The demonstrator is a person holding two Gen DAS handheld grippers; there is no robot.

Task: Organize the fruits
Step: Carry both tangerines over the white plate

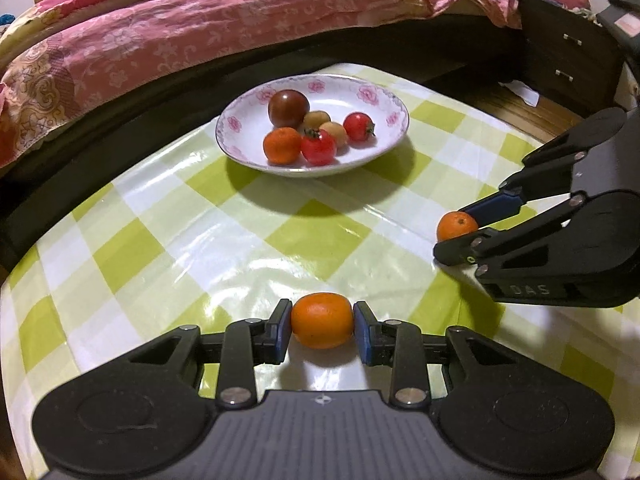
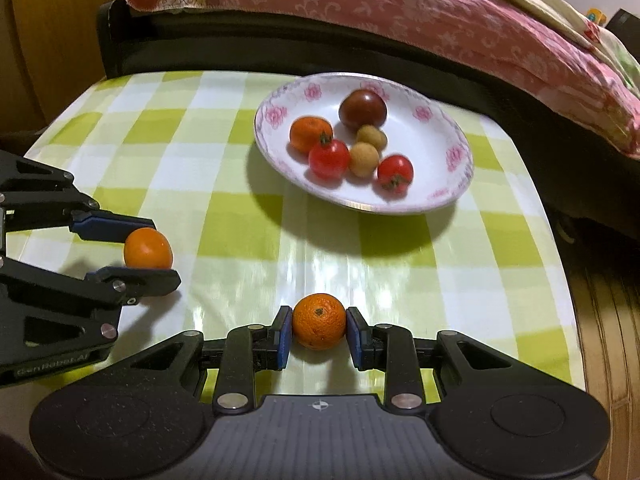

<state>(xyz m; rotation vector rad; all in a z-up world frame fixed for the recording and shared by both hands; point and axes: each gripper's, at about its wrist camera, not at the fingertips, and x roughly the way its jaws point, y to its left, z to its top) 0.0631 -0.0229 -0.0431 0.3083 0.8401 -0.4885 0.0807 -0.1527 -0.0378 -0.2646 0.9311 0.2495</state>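
My left gripper (image 1: 322,326) is shut on a small orange (image 1: 322,320) just above the checked tablecloth; it also shows at the left of the right wrist view (image 2: 154,250) with its orange (image 2: 147,248). My right gripper (image 2: 319,328) is shut on another small orange (image 2: 319,322); it shows at the right of the left wrist view (image 1: 456,234) with that orange (image 1: 456,226). A white floral plate (image 1: 376,100) (image 2: 436,136) farther back holds an orange (image 1: 282,145), two red tomatoes, a dark tomato (image 1: 288,108) and two small tan fruits.
The table wears a green and white checked cloth (image 1: 180,216). A bed with a pink cover (image 1: 200,28) runs along the far side. A dark drawer cabinet (image 1: 568,60) stands at the back right. The table's right edge (image 2: 560,240) drops to a wooden floor.
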